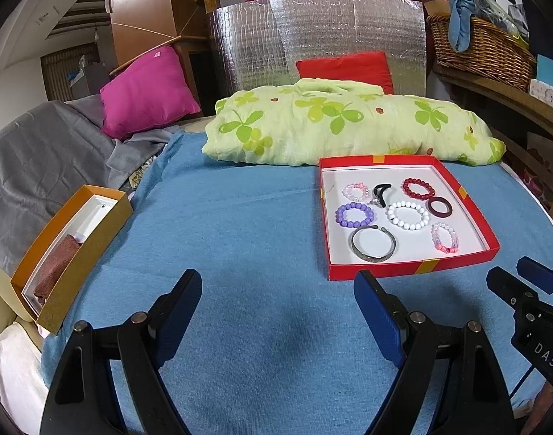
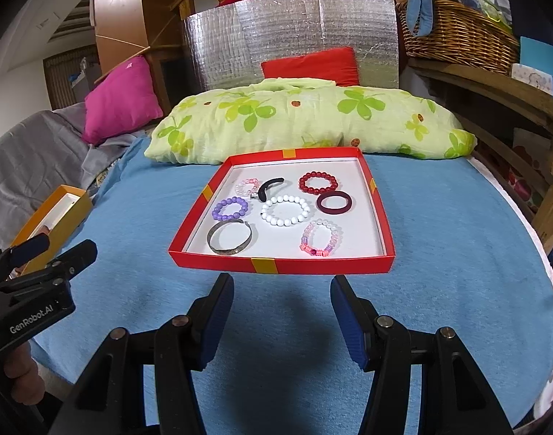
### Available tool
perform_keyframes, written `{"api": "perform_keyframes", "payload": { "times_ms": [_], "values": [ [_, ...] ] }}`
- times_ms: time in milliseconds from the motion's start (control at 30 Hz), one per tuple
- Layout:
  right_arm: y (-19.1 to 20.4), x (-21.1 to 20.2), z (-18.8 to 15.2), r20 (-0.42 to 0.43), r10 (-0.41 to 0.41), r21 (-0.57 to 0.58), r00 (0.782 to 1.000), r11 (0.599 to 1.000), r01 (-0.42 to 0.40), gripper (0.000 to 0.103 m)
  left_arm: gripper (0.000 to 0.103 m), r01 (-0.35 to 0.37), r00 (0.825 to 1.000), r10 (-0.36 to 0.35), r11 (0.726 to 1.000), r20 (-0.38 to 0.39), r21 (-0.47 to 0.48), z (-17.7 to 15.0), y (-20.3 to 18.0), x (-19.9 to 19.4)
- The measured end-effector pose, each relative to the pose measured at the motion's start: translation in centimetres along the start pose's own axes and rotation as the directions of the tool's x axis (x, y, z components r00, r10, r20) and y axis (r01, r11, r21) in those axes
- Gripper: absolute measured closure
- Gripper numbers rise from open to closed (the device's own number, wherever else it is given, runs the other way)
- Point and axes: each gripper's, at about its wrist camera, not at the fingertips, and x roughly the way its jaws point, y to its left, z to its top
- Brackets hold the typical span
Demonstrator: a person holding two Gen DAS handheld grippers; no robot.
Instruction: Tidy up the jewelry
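Both pairs of fingers stand open and empty — the left gripper (image 1: 278, 308) wider than the right gripper (image 2: 281, 311). The bracelets lie spread in the red tray (image 2: 276, 265) on the bed, probably so each is easy to take.

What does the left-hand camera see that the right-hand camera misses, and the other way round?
Only the left wrist view looks into the gold box, where a reddish-brown cloth lies, and shows the right gripper at its edge. Only the right wrist view shows the left gripper from the side, with the hand holding it. Both show the red tray of bracelets on the blue blanket, the clover-print pillow behind it, and open, empty jaws.
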Motion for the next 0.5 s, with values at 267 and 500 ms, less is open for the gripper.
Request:
{"api": "perform_keyframes", "payload": {
  "times_ms": [267, 500],
  "values": [
    [0.3, -0.1, 0.3, 0.009, 0.009, -0.004, 1.000, 1.000, -0.009, 0.043, 0.017, 0.005, 1.000, -0.005, 1.000, 0.002, -0.004, 0.1, 0.1, 0.0],
    [-1.1, -1.1, 0.5, 0.033, -0.009, 0.010, 0.999, 1.000, 0.008, 0.043, 0.017, 0.007, 1.000, -0.006, 0.999, 0.012, -0.053, 0.4, 1.5, 0.8]
  ]
}}
